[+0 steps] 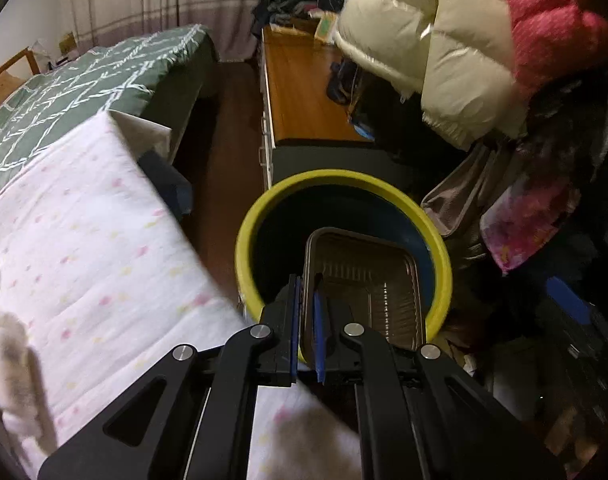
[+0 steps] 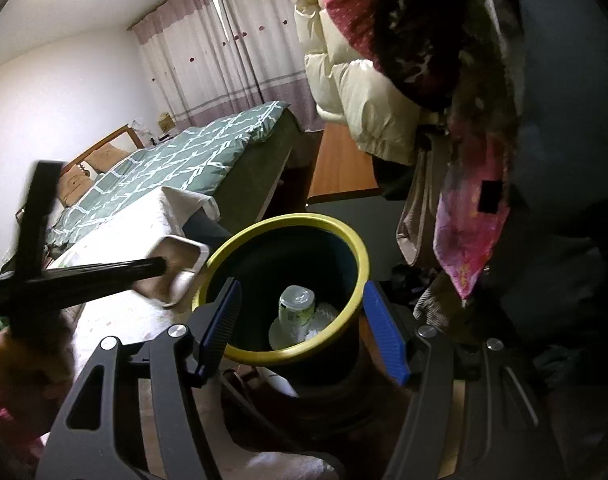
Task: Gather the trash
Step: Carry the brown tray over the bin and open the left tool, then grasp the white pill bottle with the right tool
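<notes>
Left gripper [image 1: 308, 312] pinching rim of shallow rectangular clear plastic tray [image 1: 368, 276], ribbed base, brownish tint (tint may come from dim light). Tray held tilted over mouth of round dark bin with yellow-green rim [image 1: 420, 208]. Right wrist view: same tray [image 2: 179, 264] looks white, just left of bin [image 2: 287, 356], blurred. Right gripper [image 2: 301, 328] spread wide, blue pads [image 2: 386, 336] flanking bin rim, holding nothing. Inside bin: pale green-labelled can [image 2: 297, 308] atop white crumpled paper [image 2: 324, 320]. White dotted quilt [image 1: 103, 248] alongside bin.

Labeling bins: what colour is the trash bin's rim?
Yellow-green rim on a dark bin; clearest in right wrist view.
</notes>
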Action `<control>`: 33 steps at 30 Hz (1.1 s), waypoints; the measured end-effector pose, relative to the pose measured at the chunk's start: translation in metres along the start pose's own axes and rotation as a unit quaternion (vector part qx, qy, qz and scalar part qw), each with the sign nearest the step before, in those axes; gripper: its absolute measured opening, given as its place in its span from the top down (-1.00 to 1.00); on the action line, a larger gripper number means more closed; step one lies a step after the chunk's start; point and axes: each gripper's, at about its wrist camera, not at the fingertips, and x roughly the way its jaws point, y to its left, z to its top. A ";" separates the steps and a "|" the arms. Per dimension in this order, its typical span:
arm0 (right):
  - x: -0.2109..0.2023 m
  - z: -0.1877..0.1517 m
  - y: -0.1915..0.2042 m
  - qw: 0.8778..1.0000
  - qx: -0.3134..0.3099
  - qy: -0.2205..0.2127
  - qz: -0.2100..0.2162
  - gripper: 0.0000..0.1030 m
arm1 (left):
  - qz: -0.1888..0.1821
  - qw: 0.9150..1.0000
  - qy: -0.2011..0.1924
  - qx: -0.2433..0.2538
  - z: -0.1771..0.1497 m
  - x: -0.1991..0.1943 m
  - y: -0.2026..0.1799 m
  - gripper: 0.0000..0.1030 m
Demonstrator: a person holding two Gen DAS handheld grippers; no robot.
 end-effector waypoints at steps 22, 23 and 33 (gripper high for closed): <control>0.012 -0.008 0.022 0.999 -0.024 0.026 0.016 -0.25 | 0.050 0.992 -0.103 -0.054 -0.061 -0.120 0.039 -0.54; 0.014 -0.010 0.031 0.999 -0.032 0.030 0.022 -0.25 | 0.059 0.990 -0.112 -0.063 -0.071 -0.134 0.048 -0.55; 0.041 -0.036 0.165 0.978 -0.125 0.084 0.142 -0.26 | 0.199 0.946 -0.190 -0.171 -0.181 -0.257 0.136 -0.65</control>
